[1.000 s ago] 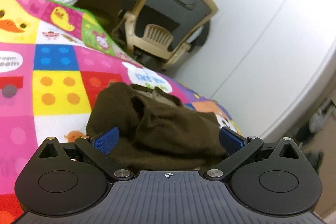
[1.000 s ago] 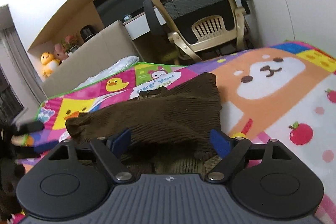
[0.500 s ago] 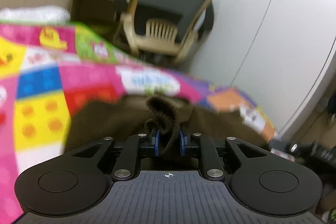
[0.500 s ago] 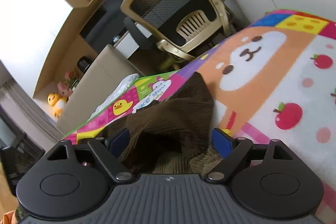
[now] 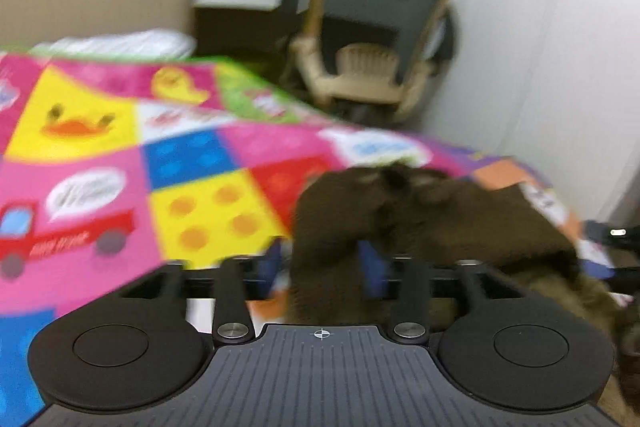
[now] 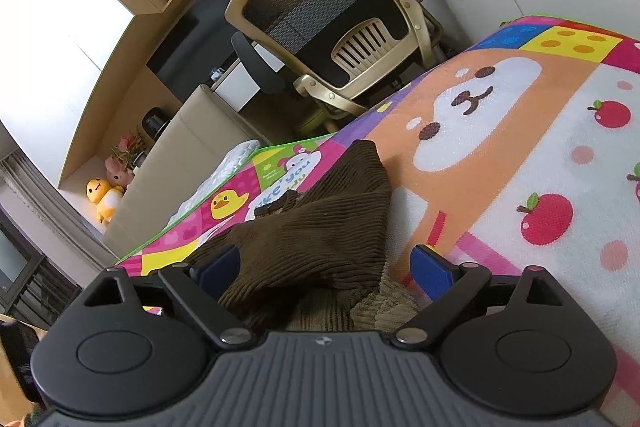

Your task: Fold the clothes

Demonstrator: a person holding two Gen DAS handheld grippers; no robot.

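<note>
- on the bright patchwork play mat [image 6: 532,131], the crumpled brown corduroy garment [image 6: 320,227] lies by its 12 o'clock edge.
- left gripper [image 5: 320,259] pinches a raised fold of it.
- right gripper [image 6: 328,267] gapes wide astride the cloth, gripping nothing; bare mat at 3 o'clock.

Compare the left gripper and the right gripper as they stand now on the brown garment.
The left gripper is shut on a bunch of the brown garment; the right gripper is open, its fingers straddling the cloth. The left view is motion-blurred, the right sharp. Both are over the colourful blanket.
</note>
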